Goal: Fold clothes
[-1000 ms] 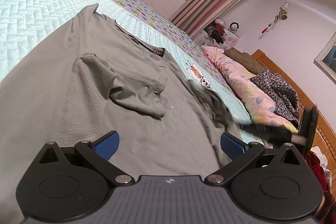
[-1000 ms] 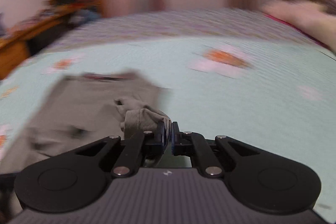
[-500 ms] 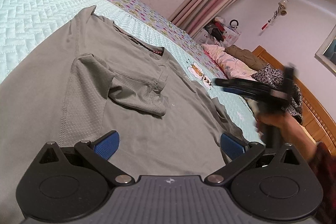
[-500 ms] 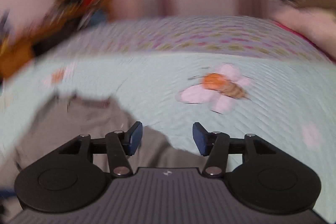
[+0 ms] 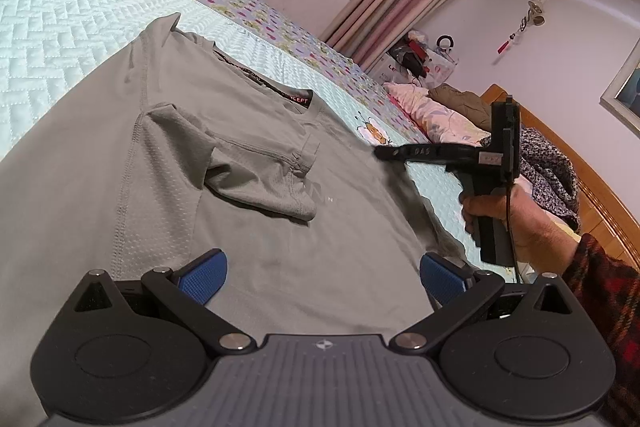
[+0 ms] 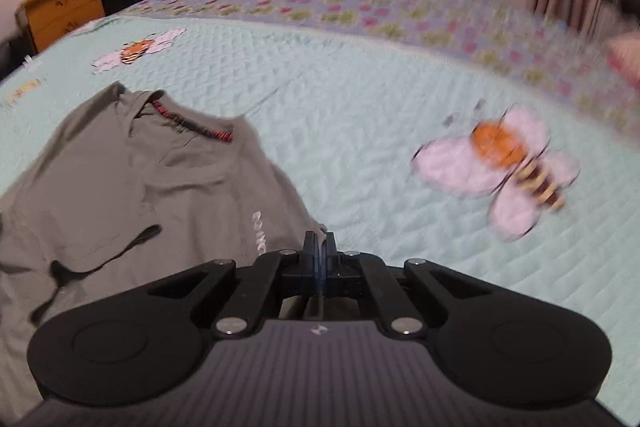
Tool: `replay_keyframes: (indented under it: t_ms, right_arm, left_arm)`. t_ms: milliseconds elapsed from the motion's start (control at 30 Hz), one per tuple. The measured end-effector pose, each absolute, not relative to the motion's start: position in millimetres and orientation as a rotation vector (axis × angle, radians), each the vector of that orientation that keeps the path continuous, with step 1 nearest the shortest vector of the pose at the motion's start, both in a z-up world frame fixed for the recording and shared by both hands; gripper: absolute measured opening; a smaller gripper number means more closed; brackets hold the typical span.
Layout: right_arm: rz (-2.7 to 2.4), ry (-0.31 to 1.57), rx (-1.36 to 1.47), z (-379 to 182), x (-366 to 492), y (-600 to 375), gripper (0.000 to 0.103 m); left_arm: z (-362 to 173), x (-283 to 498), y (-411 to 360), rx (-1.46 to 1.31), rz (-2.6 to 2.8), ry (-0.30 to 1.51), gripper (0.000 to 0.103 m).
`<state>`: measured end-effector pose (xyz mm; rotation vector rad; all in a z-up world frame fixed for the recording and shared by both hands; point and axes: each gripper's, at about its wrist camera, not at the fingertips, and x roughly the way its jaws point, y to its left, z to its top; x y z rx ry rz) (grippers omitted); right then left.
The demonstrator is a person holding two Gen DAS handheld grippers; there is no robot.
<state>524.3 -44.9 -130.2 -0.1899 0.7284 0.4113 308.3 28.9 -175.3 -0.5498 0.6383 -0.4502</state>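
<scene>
Currently: grey T-shirt [image 5: 248,227] flat on bed [image 5: 60,19], one sleeve [image 5: 256,175] folded inward over chest. Left gripper [image 5: 320,277] spread, hovering above hem. Right gripper [image 6: 319,259] pressed together at shirt's far side edge; cloth between pads unconfirmed. Step judged: second side fold. Next: firm pinch, carry edge inward.

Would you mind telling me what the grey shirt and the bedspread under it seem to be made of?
Shirt: probably thin, matte sports knit; its folded sleeve and side panel show tiny mesh holes. Bedspread: quilted fabric, likely cotton or polyester, with zigzag stitching and a slight sheen.
</scene>
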Motion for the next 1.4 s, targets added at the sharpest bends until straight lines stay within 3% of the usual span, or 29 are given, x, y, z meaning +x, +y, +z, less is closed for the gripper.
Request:
replay_keyframes:
  t_ms: [233,400,533,567,700,733,767,800,1000,1233,1300,1367,1400]
  right_arm:
    - [0.235,0.727,-0.209,-143,544,-48,0.001]
    - [0.203,0.736,-0.092,-138,549,-67,0.008]
    - [0.354,0.722,0.010,-129,549,-69,0.045]
    - [0.373,0.747,-0.020,-132,552,-63,0.048]
    - [0.417,0.813,-0.150,-147,558,-39,0.045]
    - [0.419,0.820,-0.187,-151,558,-33,0.035]
    - [0.436,0.811,-0.189,-151,556,-27,0.004]
    - [0.445,0.796,-0.203,-149,552,-21,0.002]
    - [0.308,0.679,-0.489,-148,547,14,0.002]
    - [0.278,0.704,-0.301,-147,561,0,0.005]
    - [0.279,0.698,-0.234,-144,561,-5,0.009]
    - [0.280,0.692,-0.166,-140,560,-11,0.025]
    - [0.280,0.689,-0.132,-138,560,-14,0.028]
  left_arm:
    - [-176,308,29,-0.545,-0.450,0.639,0.102]
    - [-175,308,29,-0.543,-0.450,0.639,0.102]
    - [-175,309,28,-0.539,-0.448,0.639,0.102]
    - [-175,309,28,-0.538,-0.448,0.639,0.102]
    - [-175,308,27,-0.537,-0.448,0.638,0.102]
    - [-175,308,27,-0.537,-0.448,0.638,0.102]
    - [-175,308,28,-0.537,-0.448,0.638,0.102]
    - [-175,308,28,-0.538,-0.448,0.638,0.102]
    - [-174,308,28,-0.538,-0.449,0.640,0.102]
    - [-174,308,29,-0.542,-0.451,0.640,0.102]
    - [-174,308,29,-0.544,-0.451,0.641,0.102]
    - [-174,308,29,-0.542,-0.451,0.641,0.102]
    - [-174,308,29,-0.541,-0.451,0.641,0.102]
